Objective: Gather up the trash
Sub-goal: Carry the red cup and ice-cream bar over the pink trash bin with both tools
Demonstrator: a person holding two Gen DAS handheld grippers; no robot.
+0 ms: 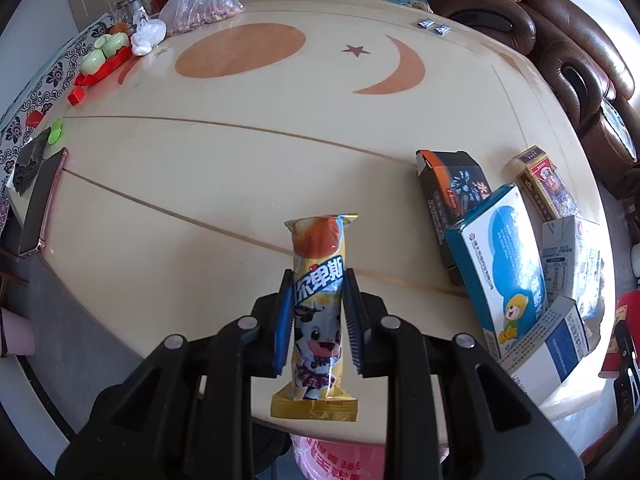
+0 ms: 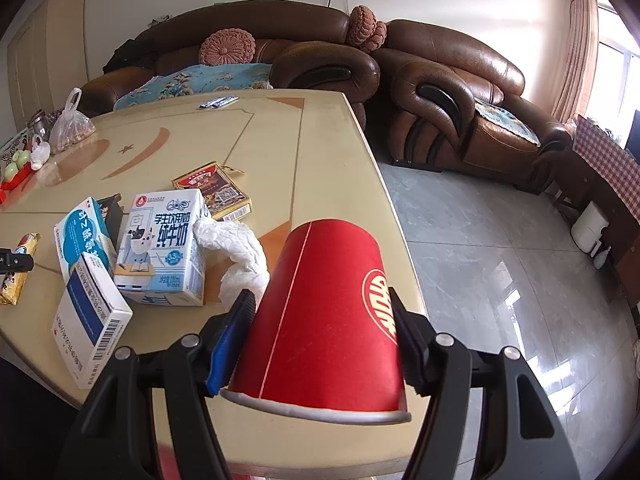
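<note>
My left gripper (image 1: 318, 284) is shut on a yellow snack wrapper (image 1: 318, 312) printed with a cartoon cow, held lengthwise between the pads above the cream table (image 1: 240, 168). In the right wrist view that wrapper (image 2: 18, 268) shows at the far left. My right gripper (image 2: 322, 300) is shut on an upside-down red paper cup (image 2: 324, 320), its white rim toward the camera, held over the table's right edge. On the table lie a milk carton (image 2: 164, 248), a blue-and-white box (image 2: 82, 236), a white box with a barcode (image 2: 90, 316), a crumpled white tissue (image 2: 236, 252) and a red-gold packet (image 2: 214, 192).
A black-orange box (image 1: 448, 204) lies beside the other boxes. A phone (image 1: 40, 204), red and green items (image 1: 100, 60) and plastic bags (image 1: 196, 4) line the far left. Two small wrappers (image 1: 434, 26) sit at the far edge. Brown sofas (image 2: 440, 92) stand behind, with tiled floor (image 2: 500, 248) to the right.
</note>
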